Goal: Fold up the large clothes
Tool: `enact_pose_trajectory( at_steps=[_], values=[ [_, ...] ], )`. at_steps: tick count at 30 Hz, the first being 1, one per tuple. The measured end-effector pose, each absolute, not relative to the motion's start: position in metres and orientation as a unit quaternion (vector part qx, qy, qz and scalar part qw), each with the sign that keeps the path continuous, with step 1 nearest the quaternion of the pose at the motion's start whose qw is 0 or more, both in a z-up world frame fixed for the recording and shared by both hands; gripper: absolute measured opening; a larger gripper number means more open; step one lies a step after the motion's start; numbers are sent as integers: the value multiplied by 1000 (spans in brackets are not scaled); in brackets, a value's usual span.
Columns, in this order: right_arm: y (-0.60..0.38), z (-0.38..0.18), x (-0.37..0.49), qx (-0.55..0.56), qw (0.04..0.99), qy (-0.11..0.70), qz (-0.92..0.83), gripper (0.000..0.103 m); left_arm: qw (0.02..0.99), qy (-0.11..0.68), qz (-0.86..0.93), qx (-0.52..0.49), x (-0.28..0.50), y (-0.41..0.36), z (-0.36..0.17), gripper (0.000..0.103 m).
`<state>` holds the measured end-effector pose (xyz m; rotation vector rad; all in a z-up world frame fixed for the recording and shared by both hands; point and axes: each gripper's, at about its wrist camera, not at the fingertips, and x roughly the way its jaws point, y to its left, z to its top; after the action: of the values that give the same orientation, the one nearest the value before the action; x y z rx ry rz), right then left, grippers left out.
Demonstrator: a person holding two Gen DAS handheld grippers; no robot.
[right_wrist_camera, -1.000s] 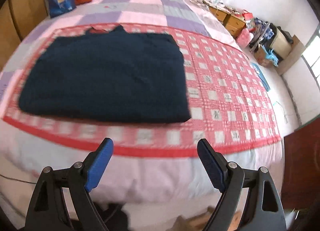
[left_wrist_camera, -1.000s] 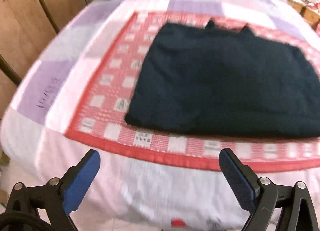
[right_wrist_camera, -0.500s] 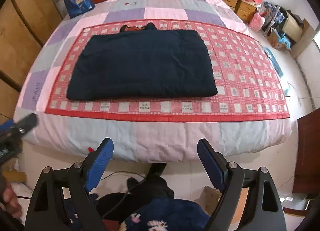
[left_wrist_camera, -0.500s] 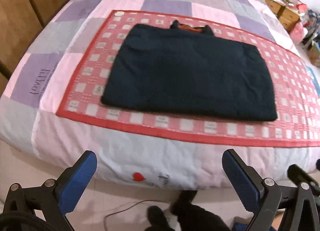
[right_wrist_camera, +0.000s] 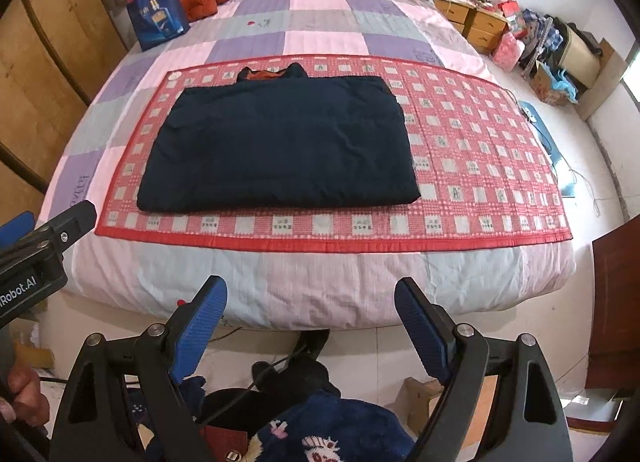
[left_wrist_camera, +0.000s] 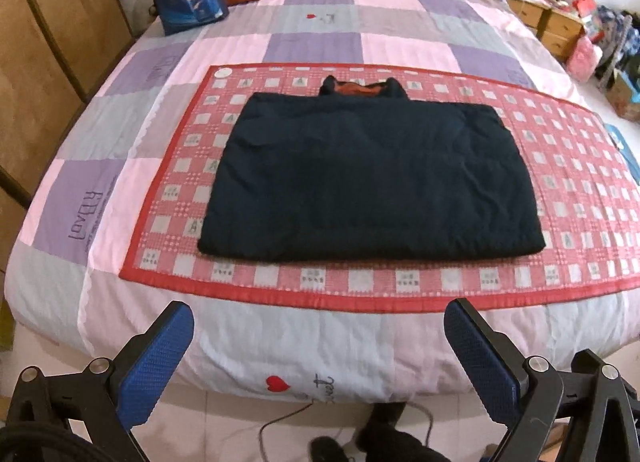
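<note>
1. Jacket (left_wrist_camera: 372, 178) placement: it lies folded into a dark rectangle on the red checked mat (left_wrist_camera: 560, 166), toward the mat's left part, collar at the far edge. Both grippers hang off the foot of the bed (left_wrist_camera: 248, 342), well apart from it.

2. Left gripper (left_wrist_camera: 320, 362) has its fingers spread wide with nothing between them; the right gripper (right_wrist_camera: 308, 334) is likewise wide open and empty. Nothing holds the folds down, so a puffy, padded garment like this may spring open by itself.

3. If another fold is wanted, reaching in from this far could catch only the top layer at the near edge, peeling the stack apart instead of turning it over whole.

4. Pulling on the jacket could drag the mat along the bed, since the mat seems to lie loose there, and wrinkle the fold.

5. Cable on the floor (left_wrist_camera: 280, 428) by the person's feet could snag a step towards the bed.

6. Judged as it lies, the fold looks finished; extra handling risks more than it gains.
</note>
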<state>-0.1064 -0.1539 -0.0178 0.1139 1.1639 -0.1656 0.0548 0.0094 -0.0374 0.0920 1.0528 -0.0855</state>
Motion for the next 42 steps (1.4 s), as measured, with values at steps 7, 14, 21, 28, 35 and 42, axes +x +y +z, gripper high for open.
enact_pose_trajectory(
  at_steps=[7, 14, 21, 28, 35, 42],
  values=[
    [-156, -19, -103, 52, 831, 549, -74, 89, 860, 505, -44, 58, 58, -1, -39, 103],
    [-164, -21, -99, 59, 828, 553, -72, 89, 858, 507, -48, 73, 59, -9, -39, 103],
    [-171, -22, -98, 62, 828, 553, -72, 89, 856, 509, -54, 80, 61, -18, -38, 103],
    [-174, -21, -98, 66, 828, 553, -73, 89, 853, 511, -58, 86, 63, -24, -38, 103],
    [-177, -18, -98, 68, 829, 550, -74, 89, 854, 510, -60, 88, 64, -27, -36, 103],
    [-180, -18, -99, 68, 829, 551, -73, 89, 854, 511, -57, 86, 64, -30, -37, 103]
  ],
)
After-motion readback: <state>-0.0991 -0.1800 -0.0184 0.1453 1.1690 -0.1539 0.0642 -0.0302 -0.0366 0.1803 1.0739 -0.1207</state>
